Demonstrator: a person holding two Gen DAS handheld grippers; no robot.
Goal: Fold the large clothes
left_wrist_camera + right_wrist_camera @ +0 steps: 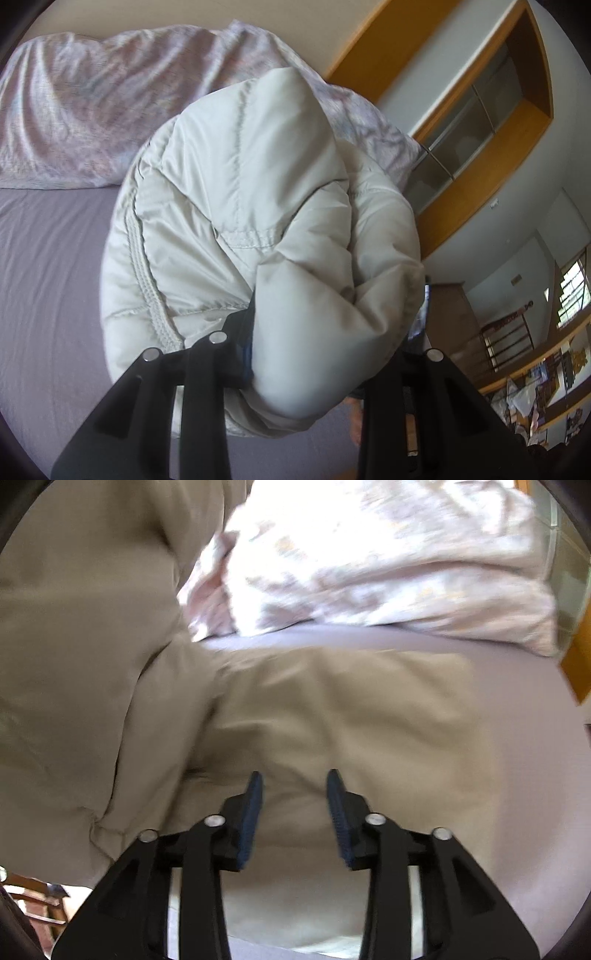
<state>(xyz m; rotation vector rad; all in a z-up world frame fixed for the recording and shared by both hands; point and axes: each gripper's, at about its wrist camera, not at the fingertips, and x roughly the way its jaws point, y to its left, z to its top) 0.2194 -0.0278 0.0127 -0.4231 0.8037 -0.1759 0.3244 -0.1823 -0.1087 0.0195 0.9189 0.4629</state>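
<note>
A large puffy off-white quilted jacket is bunched up over the lilac bed sheet. My left gripper is shut on a thick fold of the jacket and holds it lifted; the fold hides most of the pads and the right finger. In the right wrist view the same jacket looks beige; one part lies flat on the sheet and another hangs at the left. My right gripper is open, its blue pads just above the flat part, holding nothing.
A crumpled pink-patterned duvet lies at the head of the bed, also in the right wrist view. A wooden wall cabinet and cluttered shelves stand right of the bed.
</note>
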